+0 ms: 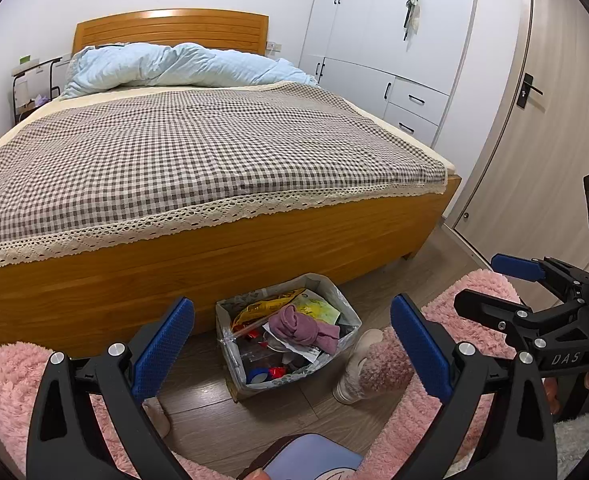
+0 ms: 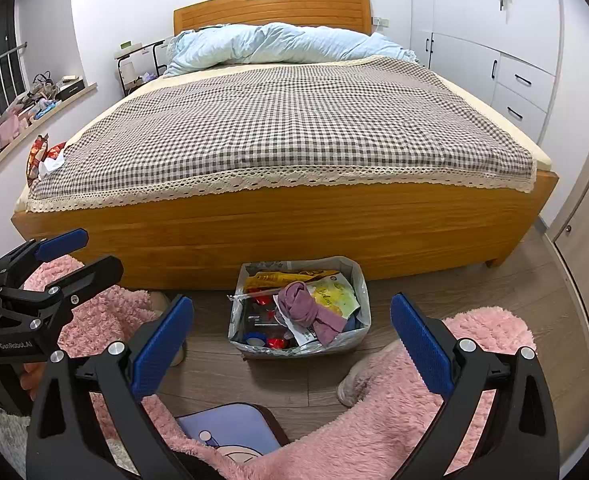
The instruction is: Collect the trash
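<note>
Both sets of jaws stand wide apart and carry nothing: the left gripper [image 1: 292, 354] spreads its blue pads with only air between them, and the right gripper [image 2: 292, 350] does the same. Neither touches a thing. Each shows up in the other's view too, off to the side, jaws parted there as well, held in a hand whose fingers peek out under the black frame.

Framed between the pads, on the wood floor [image 2: 434, 292] against the foot of the bed [image 2: 274, 236], sits the trash bin [image 1: 346, 312], a small box lined with a clear bag. It is loaded: a mauve cloth [image 2: 310, 308] draped on top, a yellow wrapper [image 2: 274, 278], a yellow-green packet [image 2: 334, 294], red scraps and a blue roll lower down.

Pink fluffy legs flank the bin on both sides, a slipper [image 1: 358, 368] just to its right.

Up on the checked bedspread [image 2: 294, 128], at its near left corner, lies a red-and-white crumpled wrapper [image 2: 46, 156], well apart from the bin
</note>
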The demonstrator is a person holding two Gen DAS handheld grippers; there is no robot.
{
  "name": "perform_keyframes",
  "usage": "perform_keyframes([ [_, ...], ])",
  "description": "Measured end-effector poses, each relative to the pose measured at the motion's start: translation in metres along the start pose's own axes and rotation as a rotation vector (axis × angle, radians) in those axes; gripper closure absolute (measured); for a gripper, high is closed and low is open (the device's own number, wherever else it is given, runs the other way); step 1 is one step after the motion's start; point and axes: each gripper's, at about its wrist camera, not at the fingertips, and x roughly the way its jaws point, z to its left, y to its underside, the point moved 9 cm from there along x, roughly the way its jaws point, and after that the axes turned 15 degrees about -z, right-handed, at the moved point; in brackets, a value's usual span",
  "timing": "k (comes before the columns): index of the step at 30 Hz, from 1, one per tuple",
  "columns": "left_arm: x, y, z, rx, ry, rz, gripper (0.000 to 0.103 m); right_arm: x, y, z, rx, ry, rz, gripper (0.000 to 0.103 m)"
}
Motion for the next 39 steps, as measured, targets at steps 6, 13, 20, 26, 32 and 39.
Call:
perform_keyframes([
  [6,0.0,0.0,0.0,-0.002,0.002,0.001,0.008,0.0,0.0,0.0,0.001,0.0,0.0,0.008],
  [13,-0.001,-0.002,-0.001,0.0,0.005,-0.004,0.008,-0.001,-0.002,0.0,-0.001,0.003,-0.005,0.008],
  [20,0.0,-0.002,0.0,-0.001,0.0,0.0,0.008,-0.001,-0.002,0.001,-0.001,0.002,-0.004,0.008],
  [26,0.001,-0.002,0.004,-0.011,-0.006,0.005,0.008,-0.001,-0.001,0.001,0.0,0.002,-0.004,0.008],
  [32,0.002,-0.001,0.005,-0.017,-0.005,0.009,0.008,0.0,-0.001,0.0,-0.003,0.001,0.003,0.008],
  [39,0.004,0.001,0.01,-0.029,-0.014,0.013,0.008,0.002,0.002,0.0,-0.002,0.0,0.015,0.008],
])
